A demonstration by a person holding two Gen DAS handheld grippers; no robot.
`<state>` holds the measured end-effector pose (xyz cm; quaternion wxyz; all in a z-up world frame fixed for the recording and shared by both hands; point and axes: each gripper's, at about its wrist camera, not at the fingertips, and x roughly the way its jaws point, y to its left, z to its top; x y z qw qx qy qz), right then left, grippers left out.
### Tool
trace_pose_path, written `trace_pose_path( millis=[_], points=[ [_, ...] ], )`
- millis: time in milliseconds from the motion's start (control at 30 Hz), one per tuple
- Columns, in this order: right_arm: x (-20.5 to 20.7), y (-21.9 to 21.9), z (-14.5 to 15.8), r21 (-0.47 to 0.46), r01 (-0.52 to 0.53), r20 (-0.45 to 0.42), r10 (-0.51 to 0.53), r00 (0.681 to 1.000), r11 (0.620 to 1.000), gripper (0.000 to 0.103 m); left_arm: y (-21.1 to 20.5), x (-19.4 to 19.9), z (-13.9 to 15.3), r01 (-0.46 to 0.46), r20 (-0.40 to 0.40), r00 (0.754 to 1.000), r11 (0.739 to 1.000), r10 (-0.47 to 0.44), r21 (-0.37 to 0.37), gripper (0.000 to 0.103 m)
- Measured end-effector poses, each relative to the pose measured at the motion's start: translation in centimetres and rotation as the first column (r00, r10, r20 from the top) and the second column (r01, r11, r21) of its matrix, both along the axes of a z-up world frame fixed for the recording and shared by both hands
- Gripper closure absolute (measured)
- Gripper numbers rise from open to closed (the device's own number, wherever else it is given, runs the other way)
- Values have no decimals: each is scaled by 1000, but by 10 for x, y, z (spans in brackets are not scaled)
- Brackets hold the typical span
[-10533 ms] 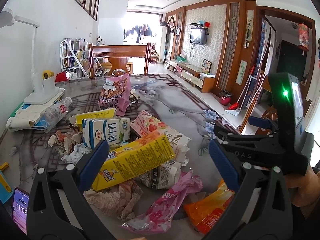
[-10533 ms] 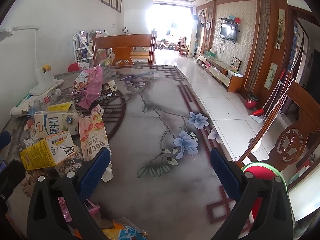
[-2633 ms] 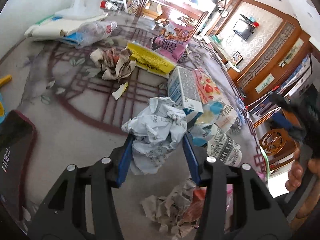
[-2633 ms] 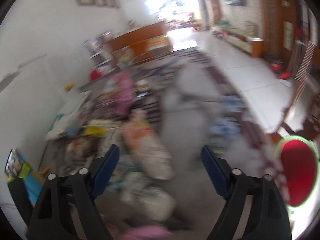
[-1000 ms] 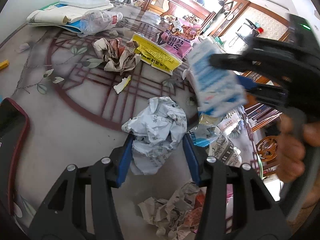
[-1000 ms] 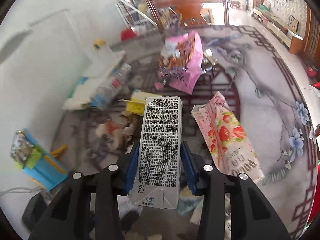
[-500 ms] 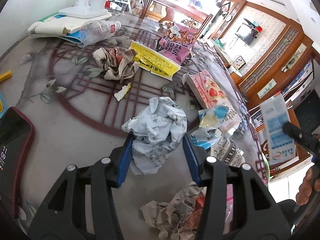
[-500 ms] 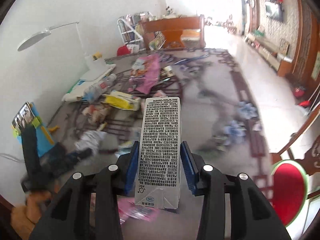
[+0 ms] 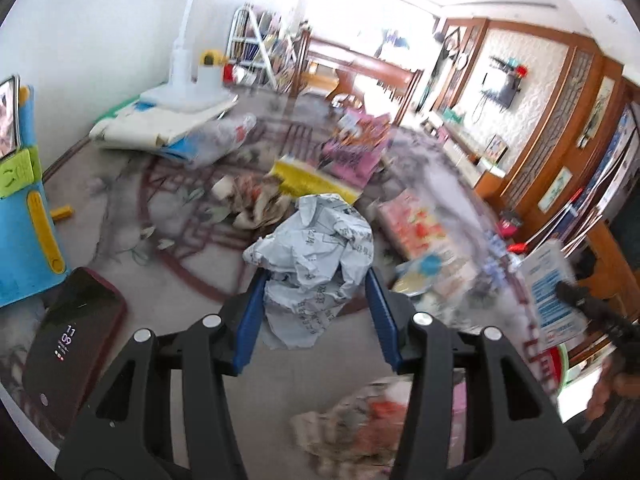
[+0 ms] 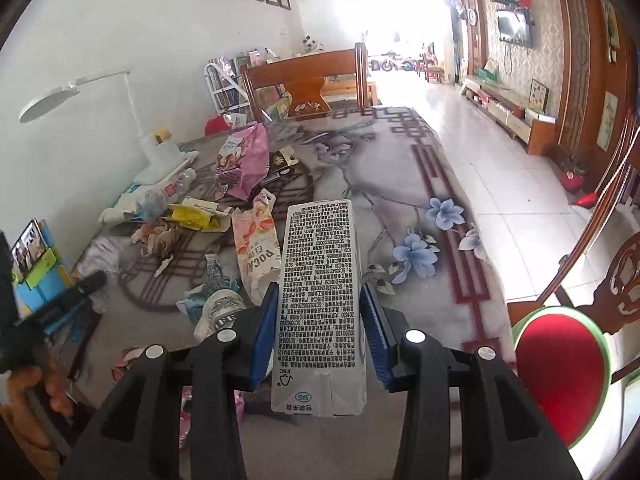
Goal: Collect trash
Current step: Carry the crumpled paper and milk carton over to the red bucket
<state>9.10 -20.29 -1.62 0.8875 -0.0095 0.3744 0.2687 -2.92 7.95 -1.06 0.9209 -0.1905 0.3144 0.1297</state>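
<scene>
Both hands loaded. Right gripper (image 10: 318,332) closed on a milk carton (image 10: 320,296), blue pads flat against its two side faces, printed panel up, carton held clear above the table (image 10: 400,160). Left gripper (image 9: 316,316) clamped on a crumpled newspaper ball (image 9: 316,248), pads biting only its lower half, the bulk bulging out above them; it looks lifted off the tabletop, though blur makes that hard to confirm. Just right of the carton, off the table edge, sits a green-rimmed bin (image 10: 560,372) with a red interior; nothing visible in it from this angle. Risks, as I judge them: the paper ball is loose and springy, so a quick swing could let it squirm out of the shallow grip; the carton is probably empty and light, and a release short of the bin would drop it on the rim or floor; both hands converging on one opening could collide. Close under the left gripper lies a phone (image 9: 68,344), worth avoiding. Farther out: a strawberry snack bag (image 10: 256,244), yellow wrapper (image 10: 192,216), pink chip bag (image 10: 244,160), plastic bottle (image 10: 176,184) near the desk lamp (image 10: 160,152).
</scene>
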Motion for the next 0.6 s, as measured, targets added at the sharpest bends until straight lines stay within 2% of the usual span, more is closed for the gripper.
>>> trace_pose_path(
  millis=[267, 433, 600],
  points=[
    [2, -24, 0, 28, 38, -10, -37, 999, 999, 64, -54, 19, 16, 126, 29, 992, 991, -125, -34, 56],
    [8, -44, -2, 71, 72, -48, -69, 996, 995, 64, -84, 30, 14, 185, 15, 983, 982, -184, -48, 56],
    [9, -63, -1, 84, 101, -47, -97, 994, 991, 64, -110, 38, 12, 232, -1, 973, 972, -233, -45, 56]
  ],
)
